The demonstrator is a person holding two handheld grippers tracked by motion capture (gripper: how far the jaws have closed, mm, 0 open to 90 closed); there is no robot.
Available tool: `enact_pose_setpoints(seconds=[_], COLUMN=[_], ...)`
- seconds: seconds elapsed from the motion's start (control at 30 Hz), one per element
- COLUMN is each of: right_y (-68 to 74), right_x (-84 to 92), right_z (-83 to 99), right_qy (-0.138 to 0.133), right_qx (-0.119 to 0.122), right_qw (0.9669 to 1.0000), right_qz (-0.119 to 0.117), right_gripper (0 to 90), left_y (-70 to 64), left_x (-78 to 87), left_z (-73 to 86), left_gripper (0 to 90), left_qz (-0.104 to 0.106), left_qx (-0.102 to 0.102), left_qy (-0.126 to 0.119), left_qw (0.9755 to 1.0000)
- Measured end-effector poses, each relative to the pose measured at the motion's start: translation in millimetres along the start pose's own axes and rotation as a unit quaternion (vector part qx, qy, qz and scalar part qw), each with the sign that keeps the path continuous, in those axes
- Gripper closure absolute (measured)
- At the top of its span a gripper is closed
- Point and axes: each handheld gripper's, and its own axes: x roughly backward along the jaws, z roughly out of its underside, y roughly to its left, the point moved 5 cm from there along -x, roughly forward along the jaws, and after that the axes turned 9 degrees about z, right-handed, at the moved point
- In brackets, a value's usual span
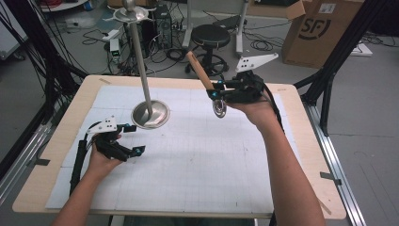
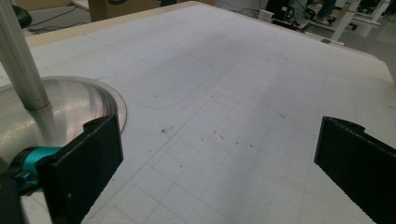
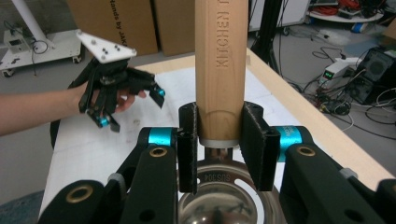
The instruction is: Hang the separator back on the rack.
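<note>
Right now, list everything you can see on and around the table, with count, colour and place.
Ladle: one, wooden handle and steel bowl, held above the table's far right.
Stand: one, silver, round base and tall pole, far left of middle.
Mat: one, white with a grid, covering the table.
Table: one, pale wood.
Stool: one, black, on the floor beyond the table.
Cardboard box: one, brown, floor at far right.
Cables: many, black, on the floor.
Left gripper: one, black, open, low over the mat beside the stand.
Right gripper: one, black, shut on the ladle handle.
</note>
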Motion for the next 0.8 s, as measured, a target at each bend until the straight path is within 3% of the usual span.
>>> enact_pose_setpoints(seconds=[0.3, 0.8], right_y=[-9.6, -9.3], right_x=[-5.5, -25.3], right_z=[-24.8, -57.0], right_qy=[-0.012, -0.009], right_qx=[-0.006, 0.002], right_qw=[0.9999, 0.9999], right_qz=[0.002, -0.013], right_gripper=[68.9, 68.9], left_y=[-1.2, -5.5], left_x=[-2.9, -4.4], left_z=[1.0, -0.6], left_gripper=[1.7, 1.7], left_qz=[0.002, 0.003], left_qx=[-0.005, -0.010], left_qy=[0.008, 0.010], left_qw=[1.0000, 0.9999])
